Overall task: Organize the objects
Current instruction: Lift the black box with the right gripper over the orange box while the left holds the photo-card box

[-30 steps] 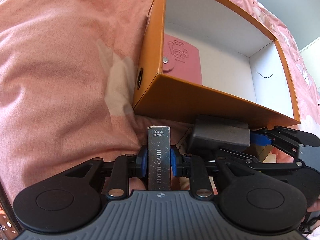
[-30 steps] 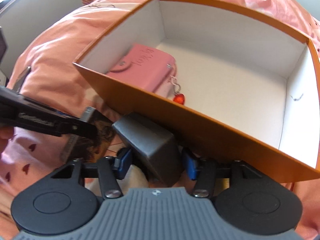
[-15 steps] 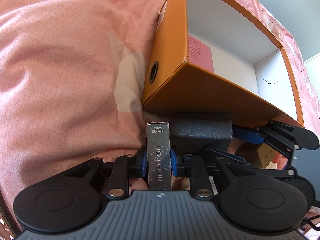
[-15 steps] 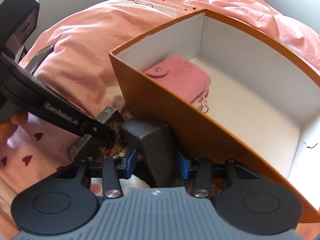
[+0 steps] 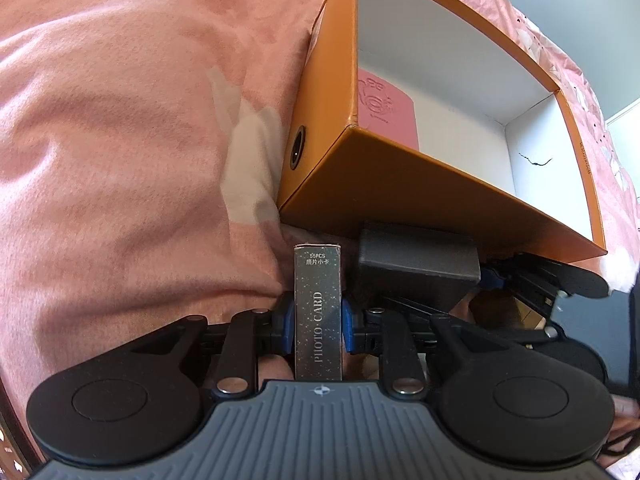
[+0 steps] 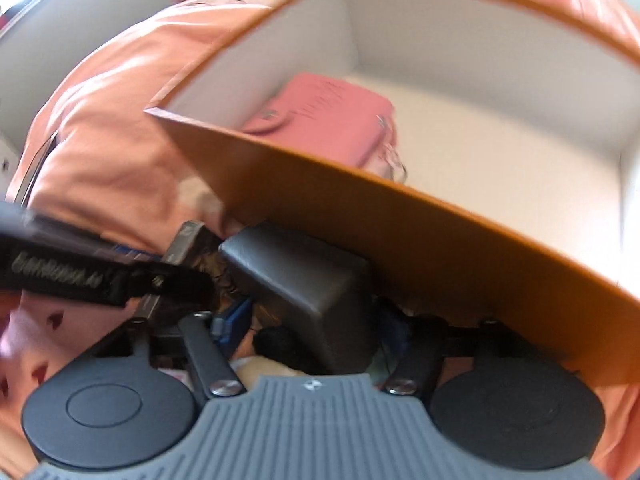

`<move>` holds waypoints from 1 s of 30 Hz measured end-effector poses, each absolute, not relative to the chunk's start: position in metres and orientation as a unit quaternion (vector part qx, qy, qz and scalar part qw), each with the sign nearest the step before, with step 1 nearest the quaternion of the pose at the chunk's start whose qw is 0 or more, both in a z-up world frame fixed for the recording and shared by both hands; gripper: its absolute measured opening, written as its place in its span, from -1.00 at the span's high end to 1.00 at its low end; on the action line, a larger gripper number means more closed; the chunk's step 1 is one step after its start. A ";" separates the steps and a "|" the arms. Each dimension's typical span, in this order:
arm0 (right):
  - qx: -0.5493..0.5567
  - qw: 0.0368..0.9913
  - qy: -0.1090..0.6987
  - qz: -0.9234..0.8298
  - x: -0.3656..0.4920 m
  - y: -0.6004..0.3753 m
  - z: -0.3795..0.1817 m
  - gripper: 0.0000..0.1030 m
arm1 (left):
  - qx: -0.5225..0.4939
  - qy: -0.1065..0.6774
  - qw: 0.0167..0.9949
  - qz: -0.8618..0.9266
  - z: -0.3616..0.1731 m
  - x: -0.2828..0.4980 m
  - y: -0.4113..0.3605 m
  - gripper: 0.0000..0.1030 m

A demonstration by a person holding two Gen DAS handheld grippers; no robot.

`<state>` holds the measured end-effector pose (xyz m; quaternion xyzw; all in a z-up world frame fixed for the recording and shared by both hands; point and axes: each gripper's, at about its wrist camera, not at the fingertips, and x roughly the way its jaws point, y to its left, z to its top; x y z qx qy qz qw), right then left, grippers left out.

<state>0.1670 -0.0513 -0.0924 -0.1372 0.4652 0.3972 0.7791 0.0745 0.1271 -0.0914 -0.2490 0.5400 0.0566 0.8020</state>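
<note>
- Left gripper clamped on slim silvery-grey cardboard photo-card box, upright, just before orange cardboard storage box.
- Right gripper jaws just opening, dark grey matte block between; contact unclear.
- Judged light, stiff; best gripped across narrow sides.

two handheld grippers, same build: black and grey with blue pads

left gripper: ribbed grey housing with a small round cross mark at its top centre, two black round discs either side, black link arms with silver screws, blue pads on the fingers. right gripper: same ribbed grey housing, discs, silver screws, blue pads; picture blurred. pale lettering along the left gripper's black side, unreadable.
</note>
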 end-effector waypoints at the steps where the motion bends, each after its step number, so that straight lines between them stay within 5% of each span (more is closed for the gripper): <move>1: -0.149 0.782 0.454 0.400 0.162 -0.051 -0.089 -0.14 | -0.249 0.540 0.802 0.055 -0.090 0.075 0.129 0.51; 13: -0.198 0.813 0.364 0.410 0.121 -0.074 -0.033 0.16 | -0.230 0.508 0.829 0.033 -0.045 0.060 0.136 0.51; 30: -0.027 0.827 0.387 0.406 0.158 -0.123 0.046 0.18 | -0.239 0.409 0.881 -0.020 0.038 0.082 0.136 0.51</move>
